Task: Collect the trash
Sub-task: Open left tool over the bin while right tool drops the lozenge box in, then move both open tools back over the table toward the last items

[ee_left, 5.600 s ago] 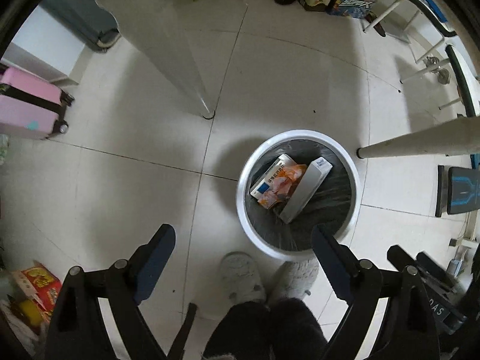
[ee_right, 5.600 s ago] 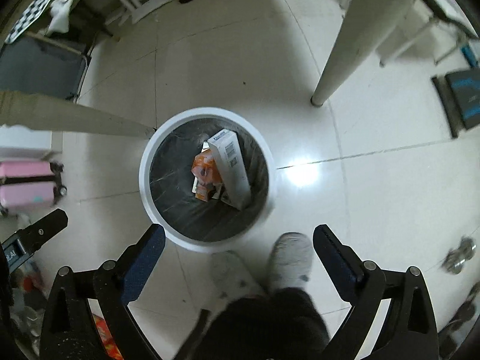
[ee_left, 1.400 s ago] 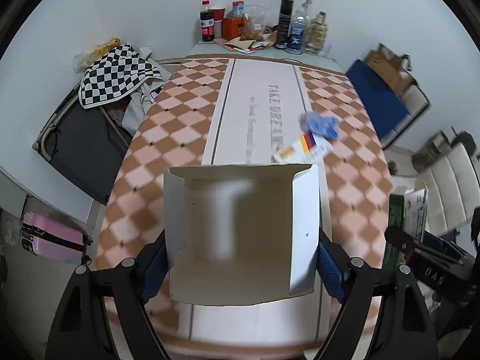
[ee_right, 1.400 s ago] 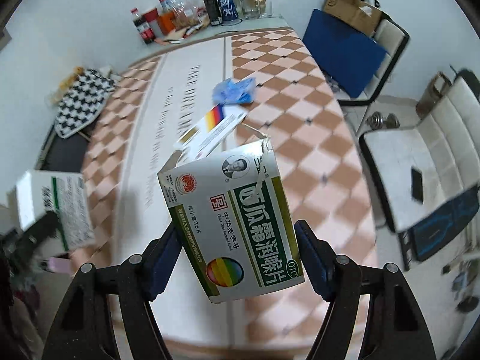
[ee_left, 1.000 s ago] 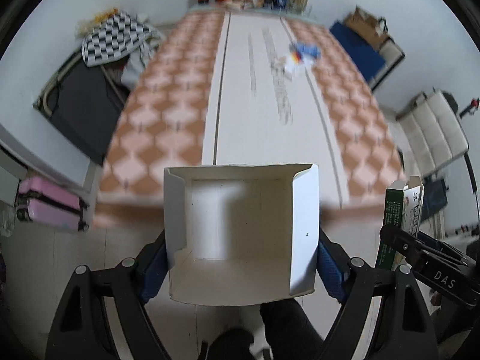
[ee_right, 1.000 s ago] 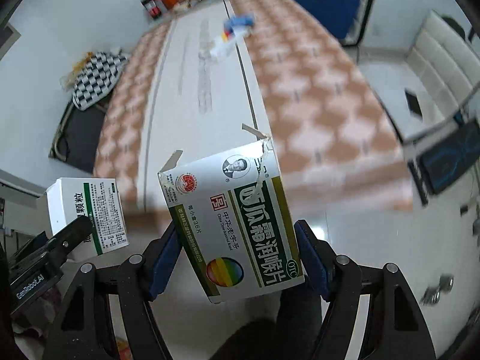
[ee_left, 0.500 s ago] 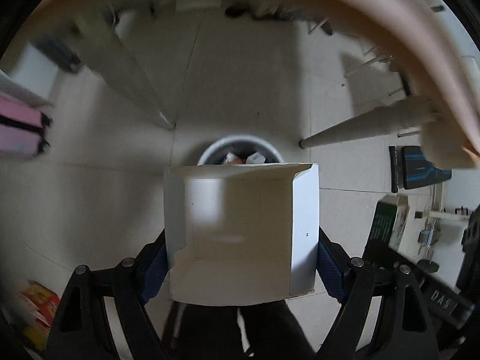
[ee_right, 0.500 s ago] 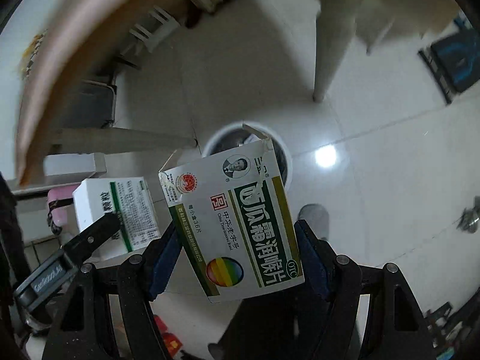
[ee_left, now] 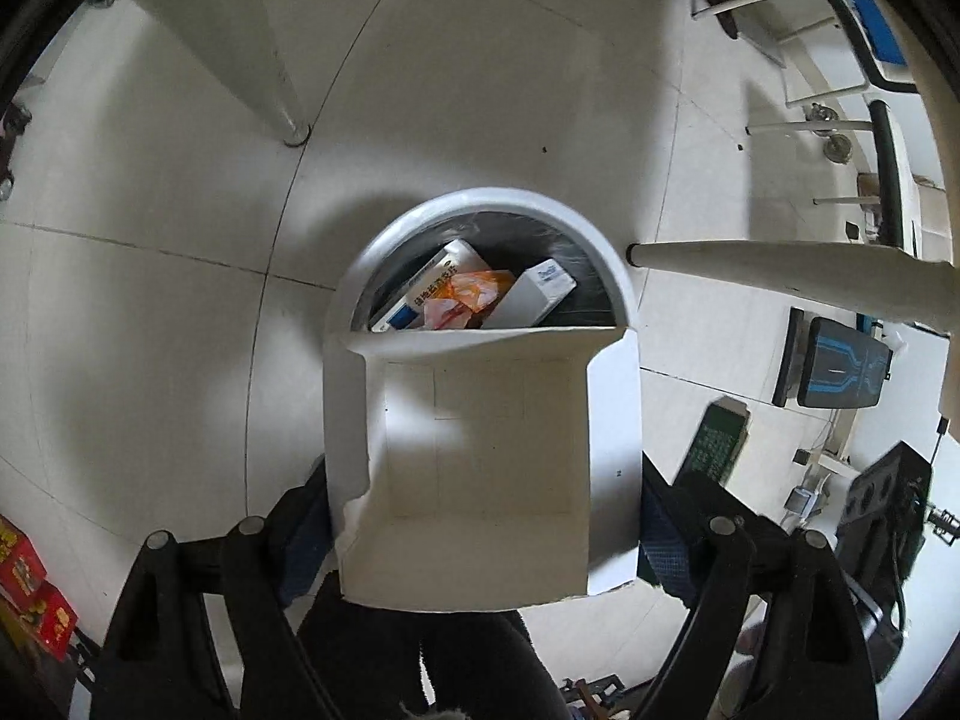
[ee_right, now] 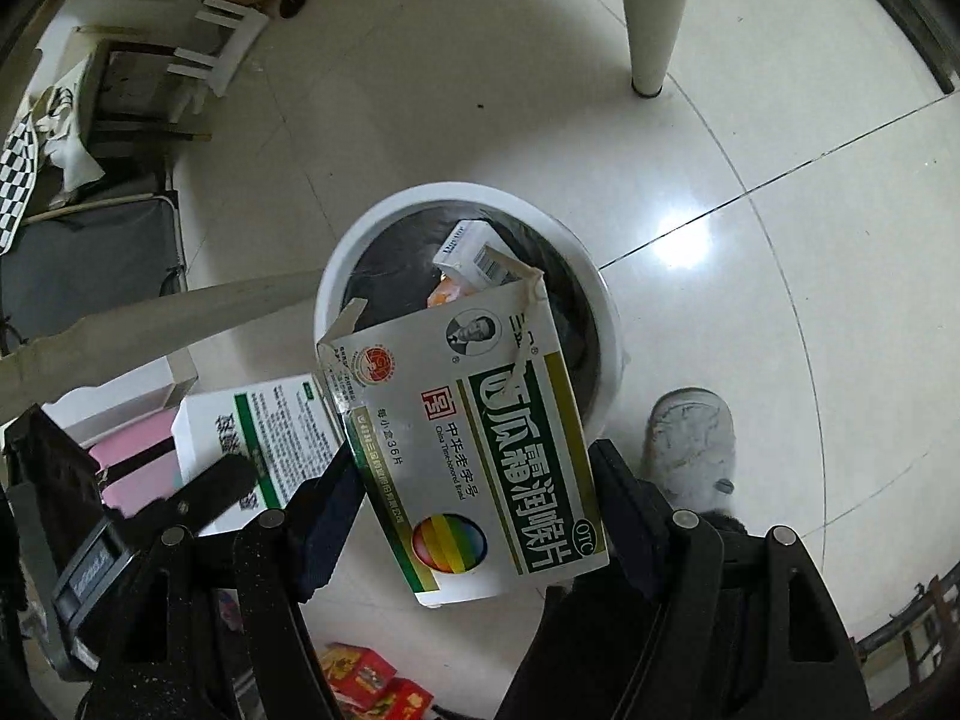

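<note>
My left gripper (ee_left: 483, 516) is shut on an open white cardboard box (ee_left: 480, 468) and holds it above the near rim of a round white trash bin (ee_left: 480, 207) lined with a black bag. The bin holds several boxes and an orange wrapper (ee_left: 474, 294). My right gripper (ee_right: 477, 504) is shut on a green and white medicine box (ee_right: 474, 450) with torn flaps, held above the same bin (ee_right: 576, 264). The left gripper with its white box (ee_right: 258, 438) shows at the left of the right wrist view.
White table legs (ee_left: 780, 264) (ee_right: 648, 12) stand on the tiled floor either side of the bin. A grey slipper (ee_right: 690, 450) is beside the bin. Red boxes (ee_right: 372, 684) lie on the floor near me. A pink suitcase (ee_right: 129, 468) and a chair (ee_left: 840, 90) stand further off.
Both grippers swung down from the table to the floor and now hold their boxes closer above the bin. Both grips are unchanged.
</note>
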A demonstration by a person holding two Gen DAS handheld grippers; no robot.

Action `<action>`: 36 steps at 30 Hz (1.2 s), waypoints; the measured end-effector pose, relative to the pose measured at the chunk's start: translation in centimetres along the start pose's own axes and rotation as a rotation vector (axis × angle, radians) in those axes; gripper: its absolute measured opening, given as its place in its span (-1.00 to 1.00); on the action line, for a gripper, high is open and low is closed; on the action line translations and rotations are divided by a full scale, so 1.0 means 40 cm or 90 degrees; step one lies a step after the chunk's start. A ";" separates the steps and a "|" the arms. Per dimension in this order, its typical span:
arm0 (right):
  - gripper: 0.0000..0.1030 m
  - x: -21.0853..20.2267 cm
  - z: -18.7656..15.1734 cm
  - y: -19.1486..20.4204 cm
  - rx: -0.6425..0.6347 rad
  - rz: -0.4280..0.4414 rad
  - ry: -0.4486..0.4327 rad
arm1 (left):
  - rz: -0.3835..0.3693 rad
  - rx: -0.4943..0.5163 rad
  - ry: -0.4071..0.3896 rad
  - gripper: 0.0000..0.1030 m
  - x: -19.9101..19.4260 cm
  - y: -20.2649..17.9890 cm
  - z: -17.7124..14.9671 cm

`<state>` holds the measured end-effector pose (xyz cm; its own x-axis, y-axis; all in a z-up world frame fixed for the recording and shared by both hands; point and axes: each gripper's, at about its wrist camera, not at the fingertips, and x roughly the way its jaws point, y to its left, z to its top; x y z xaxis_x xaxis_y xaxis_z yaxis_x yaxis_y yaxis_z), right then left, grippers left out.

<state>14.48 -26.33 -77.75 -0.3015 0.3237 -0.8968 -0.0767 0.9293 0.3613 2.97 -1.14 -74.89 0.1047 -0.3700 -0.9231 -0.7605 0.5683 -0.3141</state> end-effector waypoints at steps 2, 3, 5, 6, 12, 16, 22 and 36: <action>0.48 0.032 0.015 0.002 -0.001 0.002 0.009 | 0.003 -0.004 -0.001 0.90 -0.003 0.006 0.000; 0.58 0.037 0.020 0.000 -0.004 0.006 0.011 | 0.005 -0.004 -0.006 0.90 -0.014 0.010 -0.001; 0.95 0.045 0.028 0.007 -0.008 0.018 0.011 | 0.004 -0.005 -0.011 0.90 -0.026 0.021 -0.002; 0.98 0.042 0.026 0.011 -0.014 0.019 0.009 | 0.004 -0.007 -0.012 0.90 -0.033 0.025 -0.003; 0.98 0.002 0.000 0.039 -0.045 -0.019 -0.003 | 0.065 0.004 -0.050 0.90 -0.106 0.038 -0.030; 0.98 -0.048 -0.028 0.076 -0.093 -0.069 -0.019 | 0.109 0.017 -0.069 0.90 -0.149 0.034 -0.063; 0.98 -0.153 -0.079 0.112 -0.147 -0.131 -0.041 | 0.162 0.054 -0.089 0.90 -0.211 0.008 -0.102; 0.98 -0.479 -0.231 0.219 -0.216 -0.177 -0.084 | 0.185 0.123 -0.121 0.90 -0.438 -0.103 -0.233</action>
<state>10.80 -26.04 -55.03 -0.1041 0.1099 -0.9885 -0.4513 0.8804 0.1454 -1.70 -3.85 -55.37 0.0335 -0.0419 -0.9986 -0.6436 0.7635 -0.0536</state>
